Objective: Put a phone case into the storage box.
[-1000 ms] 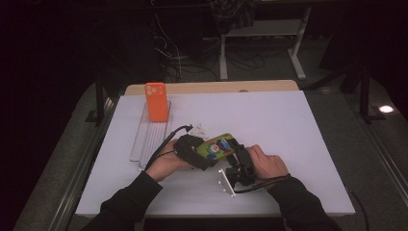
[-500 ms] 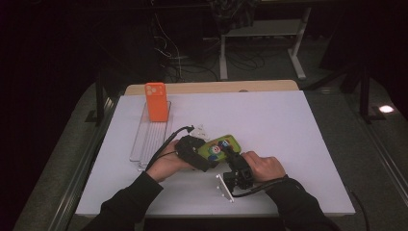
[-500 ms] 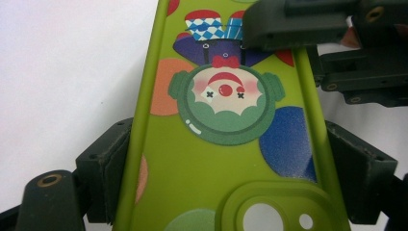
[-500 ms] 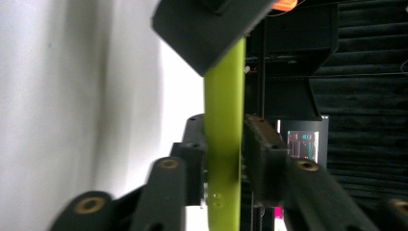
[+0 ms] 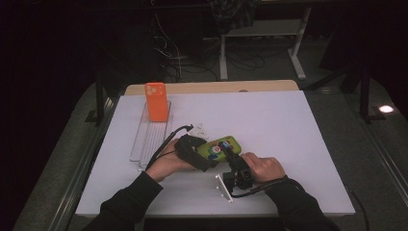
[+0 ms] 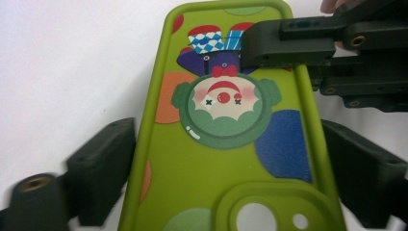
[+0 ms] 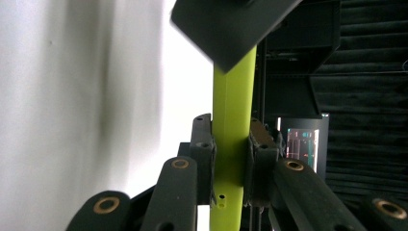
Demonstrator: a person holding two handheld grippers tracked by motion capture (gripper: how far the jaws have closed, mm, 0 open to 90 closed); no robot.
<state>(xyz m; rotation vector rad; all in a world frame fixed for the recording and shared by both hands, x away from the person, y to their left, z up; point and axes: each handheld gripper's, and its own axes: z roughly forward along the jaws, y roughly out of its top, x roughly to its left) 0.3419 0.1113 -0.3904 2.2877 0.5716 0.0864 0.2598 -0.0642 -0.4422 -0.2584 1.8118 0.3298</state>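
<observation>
Green phone case [image 5: 219, 147], printed with a clown, sits low over the white counter [image 5: 288, 125] between both grippers. The right gripper [image 7: 231, 144] pinches its edge, jaws tight on either face. The left gripper [image 6: 226, 159] straddles its camera-hole end, jaws set wide beside the long edges. An orange case [image 5: 156, 101] stands upright on a clear tray [image 5: 144, 139].

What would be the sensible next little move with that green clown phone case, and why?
Probably close the left gripper: its jaws flank the green clown-printed phone case with a gap on one side, while the right gripper already pinches the case's edge.
</observation>
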